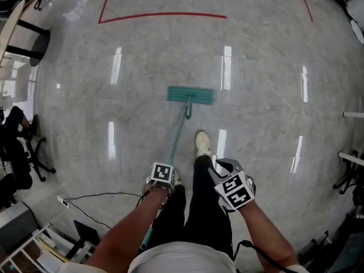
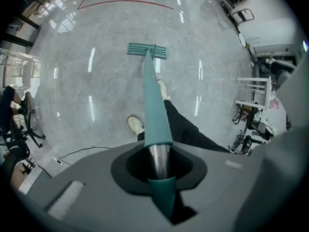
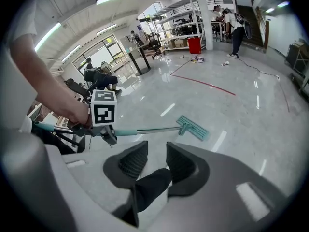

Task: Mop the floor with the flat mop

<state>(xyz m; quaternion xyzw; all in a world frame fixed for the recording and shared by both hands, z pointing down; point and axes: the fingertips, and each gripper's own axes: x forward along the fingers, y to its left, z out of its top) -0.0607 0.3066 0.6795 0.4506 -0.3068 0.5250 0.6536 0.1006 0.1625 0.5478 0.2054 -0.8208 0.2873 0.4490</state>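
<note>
Teal flat mop head [image 1: 190, 95] lies flat on the polished grey marble floor [image 1: 273, 84], ahead of the person's feet and short of a red line [image 1: 162, 15] marked on the floor. Its teal handle [image 1: 179, 131] slants back from the head toward the person, passing just left of a white shoe [image 1: 202, 143]. The left gripper [image 1: 161, 175] is clamped round the handle, with a bare metal stretch of it between the jaws. The right gripper [image 1: 233, 190] is apart from the mop, to the right of the person's black-trousered legs [image 1: 210, 209]. Its jaws stand parted and grip nothing. A black cable [image 1: 94, 198] trails across the floor at lower left, near a black office chair [image 1: 23, 152].
</note>
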